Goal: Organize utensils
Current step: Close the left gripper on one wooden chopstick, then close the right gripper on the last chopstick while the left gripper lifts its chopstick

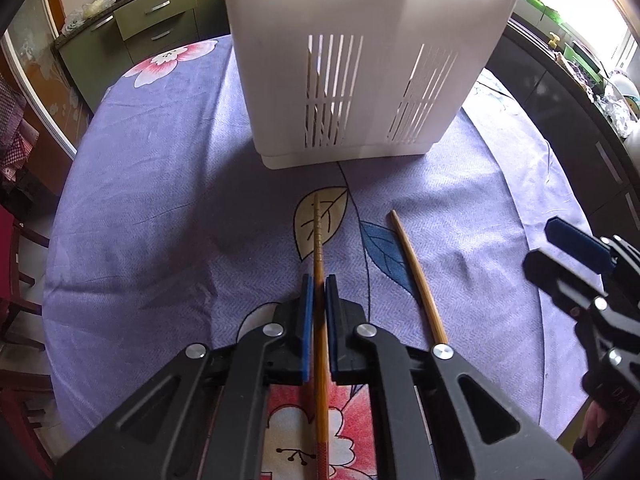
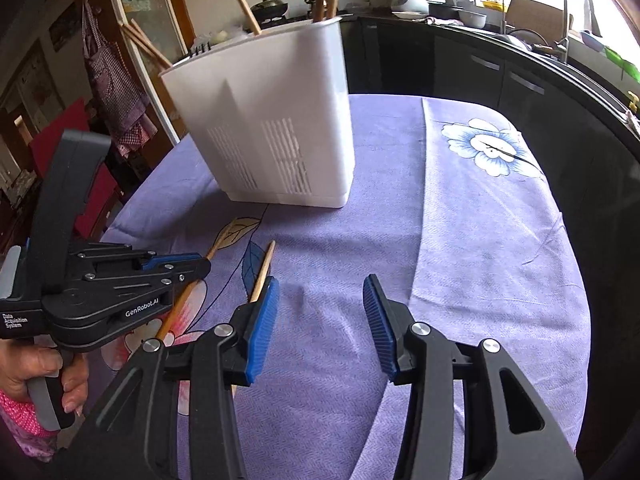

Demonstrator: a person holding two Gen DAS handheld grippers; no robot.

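Chopstick (image 1: pixel 319 272) sits clamped in my left gripper (image 1: pixel 319 300), ready for the white holder (image 1: pixel 340 80); my right gripper (image 2: pixel 320 316) gapes empty beside the second chopstick (image 2: pixel 262 272).

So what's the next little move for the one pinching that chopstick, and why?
Probably lift it. The left gripper is already shut on the chopstick, which lies flat on the tablecloth, and the white holder stands just ahead, its rim higher up.
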